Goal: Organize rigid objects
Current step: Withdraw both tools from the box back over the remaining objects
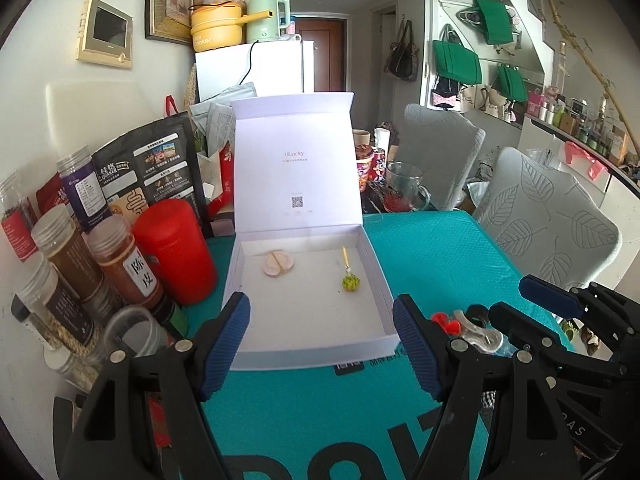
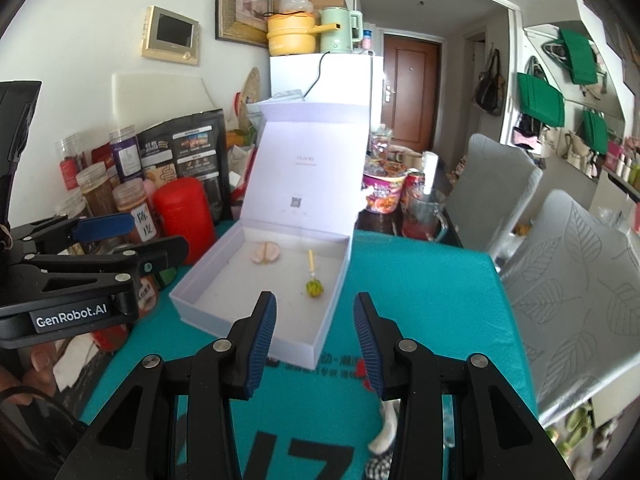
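An open white box (image 1: 256, 356) with its lid standing up sits on the teal mat; it also shows in the right wrist view (image 2: 320, 340). Inside lie a pink round piece (image 1: 279, 263) (image 2: 265, 253) and a green charm on a yellow stick (image 1: 349, 282) (image 2: 314, 288). My left gripper (image 1: 320, 344) is open and empty, just in front of the box. My right gripper (image 2: 315, 344) is open and empty at the box's near right corner. A clear clip with red beads (image 1: 472, 330) lies on the mat between the right gripper's fingers in the left wrist view.
Spice jars (image 1: 116, 264) and a red canister (image 1: 176, 248) crowd the table's left side. A glass mug (image 1: 404, 188) and snack cups (image 2: 382, 196) stand behind the box. Grey chairs (image 1: 544, 216) stand at the right. The teal mat (image 2: 424, 280) covers the table.
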Motion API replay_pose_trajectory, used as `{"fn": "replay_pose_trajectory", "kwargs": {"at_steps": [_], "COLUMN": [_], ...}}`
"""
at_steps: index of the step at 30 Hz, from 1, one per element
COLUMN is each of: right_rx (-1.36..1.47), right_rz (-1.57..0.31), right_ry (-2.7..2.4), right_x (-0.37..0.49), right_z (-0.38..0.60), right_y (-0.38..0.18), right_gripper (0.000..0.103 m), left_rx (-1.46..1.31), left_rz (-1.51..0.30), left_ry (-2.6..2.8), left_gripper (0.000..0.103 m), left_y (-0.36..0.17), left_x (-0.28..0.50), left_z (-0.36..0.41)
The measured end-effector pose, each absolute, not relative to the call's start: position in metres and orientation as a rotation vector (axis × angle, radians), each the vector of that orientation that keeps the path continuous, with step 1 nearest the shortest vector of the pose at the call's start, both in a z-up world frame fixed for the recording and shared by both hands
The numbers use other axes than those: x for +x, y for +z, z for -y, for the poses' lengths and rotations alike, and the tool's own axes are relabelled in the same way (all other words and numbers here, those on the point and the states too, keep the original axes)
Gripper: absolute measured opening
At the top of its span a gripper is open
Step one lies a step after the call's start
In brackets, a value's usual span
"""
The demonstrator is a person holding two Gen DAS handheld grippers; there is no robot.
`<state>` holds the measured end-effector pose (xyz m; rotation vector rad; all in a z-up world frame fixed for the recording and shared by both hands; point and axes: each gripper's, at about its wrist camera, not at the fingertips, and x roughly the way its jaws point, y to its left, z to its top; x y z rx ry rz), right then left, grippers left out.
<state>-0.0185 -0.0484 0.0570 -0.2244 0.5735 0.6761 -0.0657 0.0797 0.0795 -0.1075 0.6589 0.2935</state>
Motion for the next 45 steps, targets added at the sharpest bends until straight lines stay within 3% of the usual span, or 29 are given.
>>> {"fn": "replay_pose_trajectory", "kwargs": {"at_steps": [27, 30, 35, 37, 45], "right_rx": [-0.169, -0.16, -0.14, -0.135, -0.117], "right_rz": [-0.663, -0.677, -0.711, -0.718, -0.746], "right_ry": [0.468, 0.45, 0.422, 0.414, 0.394], "right_x": [-0.03, -0.023, -0.009, -0.006, 0.01], "right_z": [0.153, 0.162, 0.175, 0.178, 0.196], "right_y": [0.0, -0.008, -0.022, -0.026, -0.041], "right_gripper": [0.04, 0.048, 0.048, 0.054, 0.061], "left_rx": [-0.156, -0.169, -0.214, -0.194, -0.175], "left_rz": [-0.768, -0.776, -0.787, -0.793, -0.859], "left_ry": [0.053, 0.059, 0.042, 0.047, 0.044], "left_gripper": [0.074, 0.074, 0.074, 0.074, 0.074], "left_y": [0.011, 0.005, -0.006, -0.01, -0.029], "left_x": [-0.038, -0.031, -0.02, -0.014, 0.01], "left_z": [-0.002, 0.003, 0.009, 0.015, 0.035]}}
